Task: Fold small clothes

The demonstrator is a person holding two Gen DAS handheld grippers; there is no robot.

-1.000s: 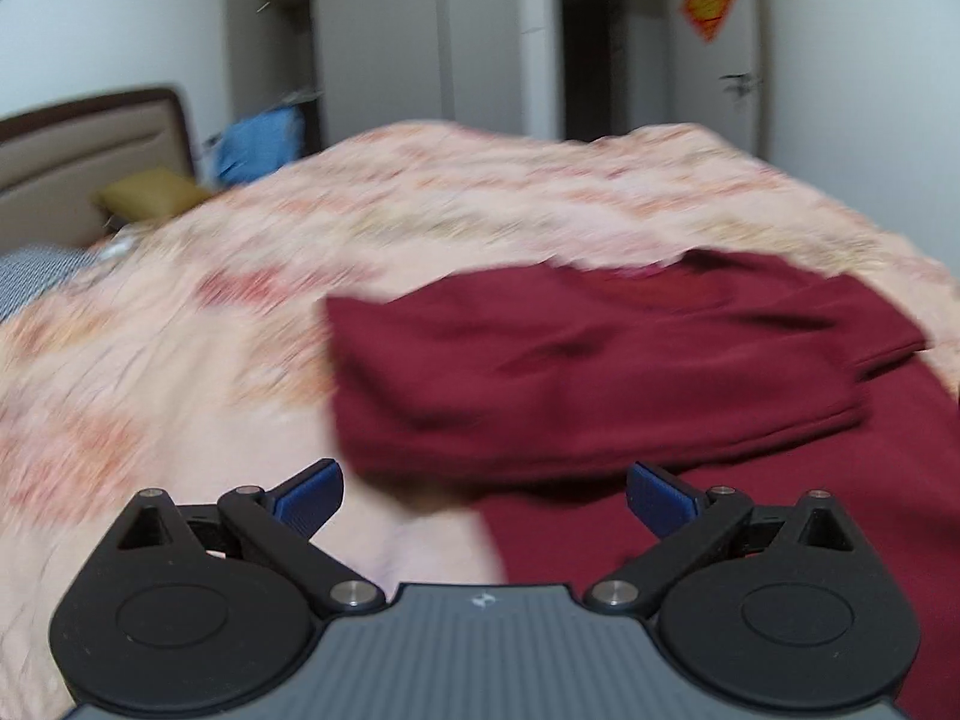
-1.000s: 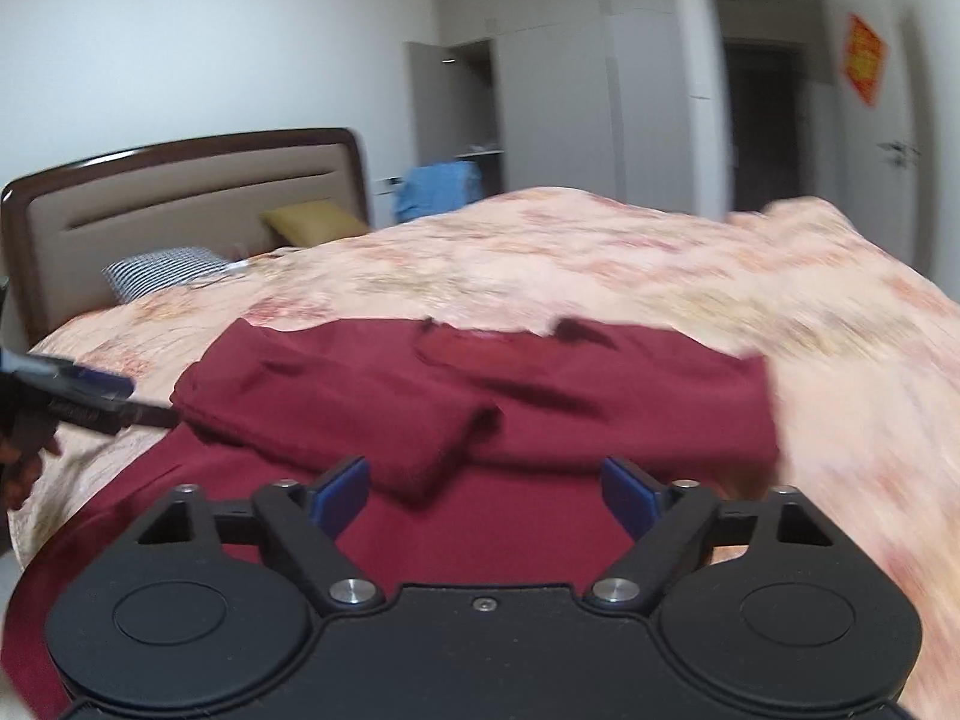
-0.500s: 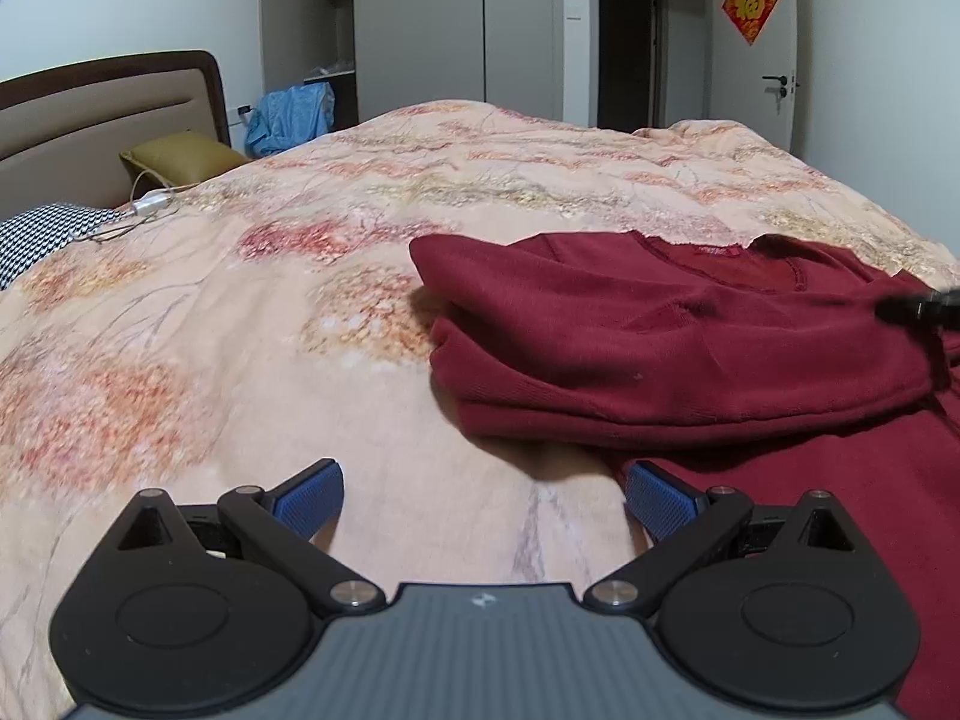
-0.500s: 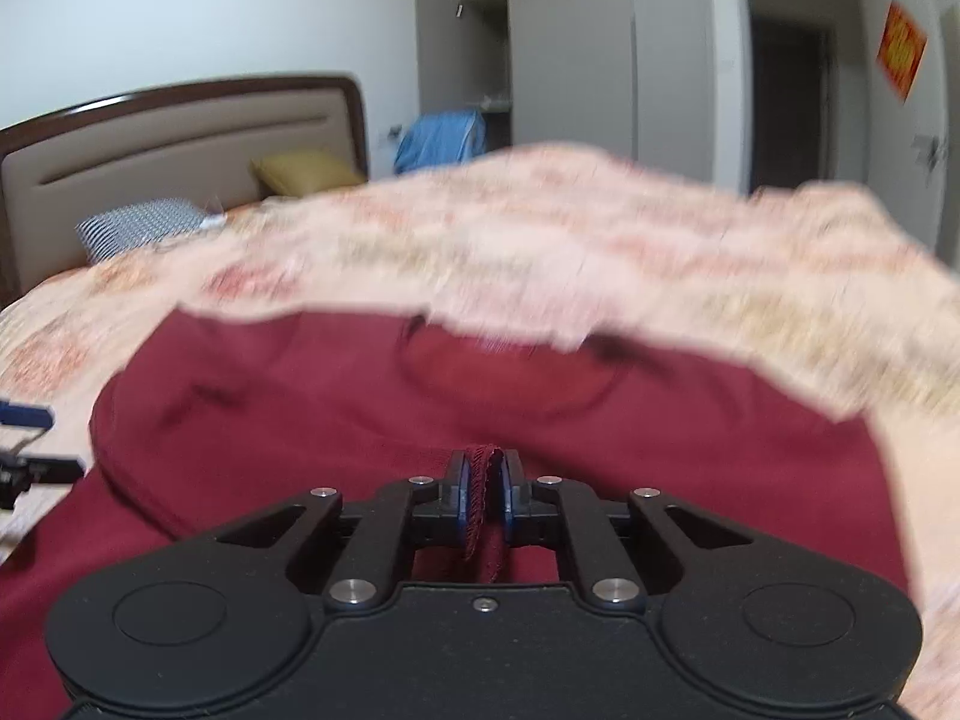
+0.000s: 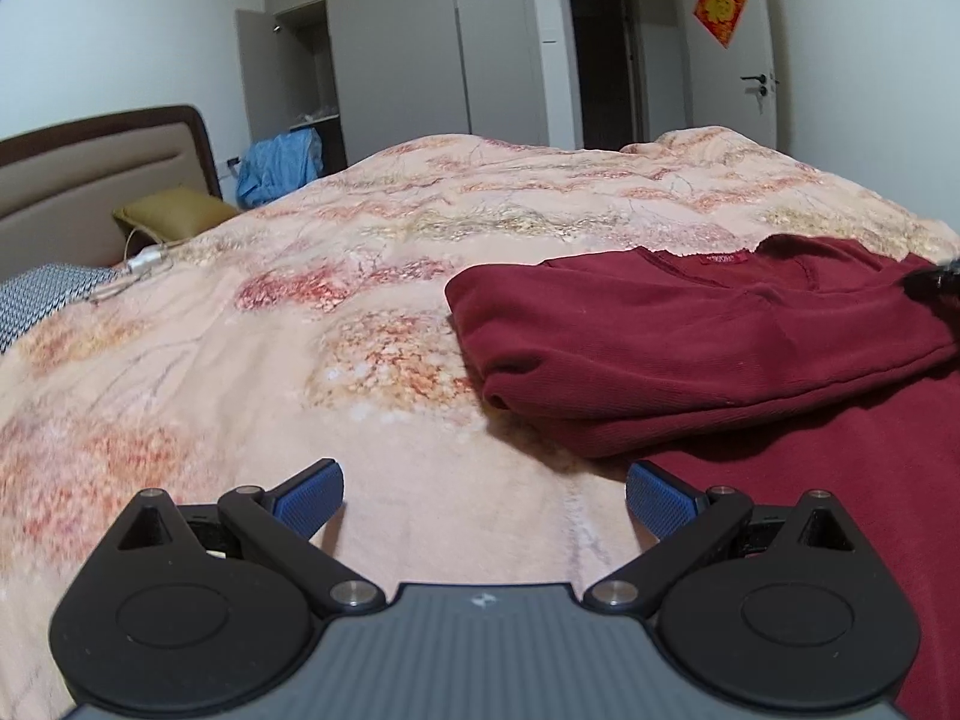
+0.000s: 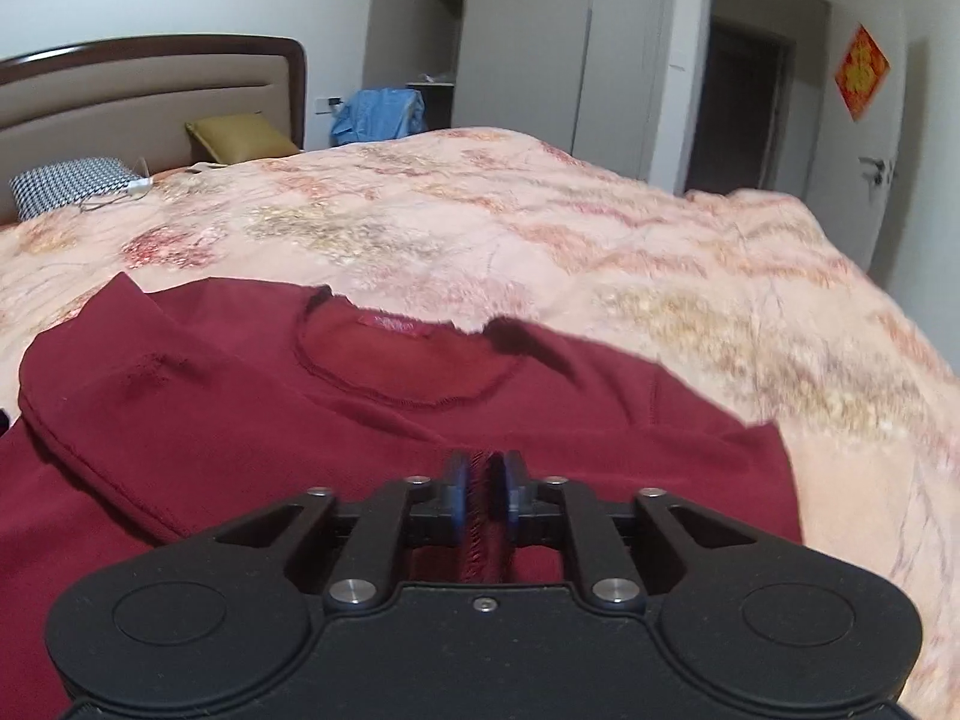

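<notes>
Between right tool [image 6: 485, 489] pads: ribbed maroon sweater [image 6: 360, 450] edge, jaws opening.

sweater [image 6: 252, 432]: dark red | bedspread [image 6: 540, 252]: pink floral | pillow [image 6: 66, 183]: houndstooth

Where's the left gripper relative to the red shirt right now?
The left gripper hovers open over bare bedspread, just off the red shirt's folded left edge, nothing between its jaws.
</notes>
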